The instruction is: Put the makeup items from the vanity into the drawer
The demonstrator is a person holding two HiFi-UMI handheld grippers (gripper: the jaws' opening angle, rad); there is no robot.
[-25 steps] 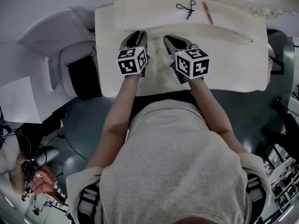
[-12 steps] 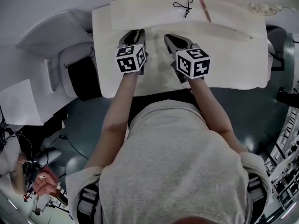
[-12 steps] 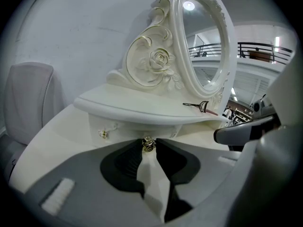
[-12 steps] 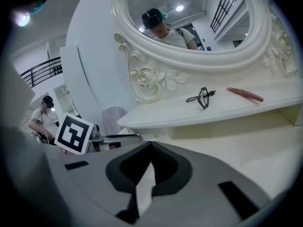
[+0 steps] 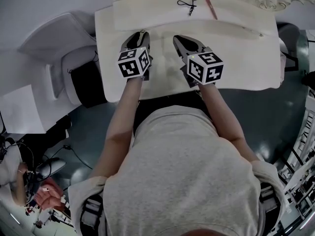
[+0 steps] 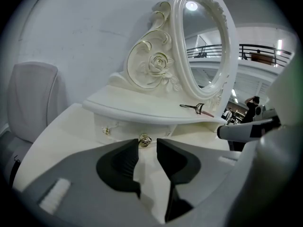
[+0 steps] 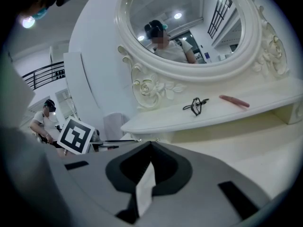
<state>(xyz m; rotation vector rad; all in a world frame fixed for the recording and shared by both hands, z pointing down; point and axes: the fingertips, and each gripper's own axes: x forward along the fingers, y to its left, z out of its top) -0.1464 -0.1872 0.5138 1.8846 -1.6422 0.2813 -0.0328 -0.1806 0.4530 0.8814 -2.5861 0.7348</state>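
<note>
**A:** Only the left claw (image 6: 147, 144) has changed since the earlier look. Its jaws have just been opening, with nothing between them. Both hands sit over the table (image 5: 236, 58) much as they did.

**B:** How wide is it now?

**A:** Clearly apart. There is a plain gap between the dark pads (image 6: 116, 167), and they press on nothing. Through the gap, just past the tips, a gold knob (image 6: 145, 140) shows on the front below the oval mirror (image 6: 204, 46).

**B:** Is it touching the knob?

**A:** I can't say for sure, but it looks just short of it.

**B:** And the right claw (image 7: 150, 144)?

**A:** Closed, tips meeting, and empty. It also points toward the mirror, beside the left claw but not touching it.

**B:** Where are the makeup items?

**A:** On the raised shelf (image 6: 142, 111) at the foot of the mirror. The eyelash curler (image 7: 195, 105) lies flat below the mirror's lower rim. The pink stick (image 7: 234, 101) lies just to its right, near it but not touching. Neither has shifted on the shelf.

**B:** Is either claw near them?

**A:** No. Both are lower than the shelf and well short of the mirror's foot, over the bare front part of the table.

**B:** Anything else by the mirror?

**A:** A pale chair back (image 6: 28, 98) stands off to the mirror's left, beyond the table's edge.
</note>
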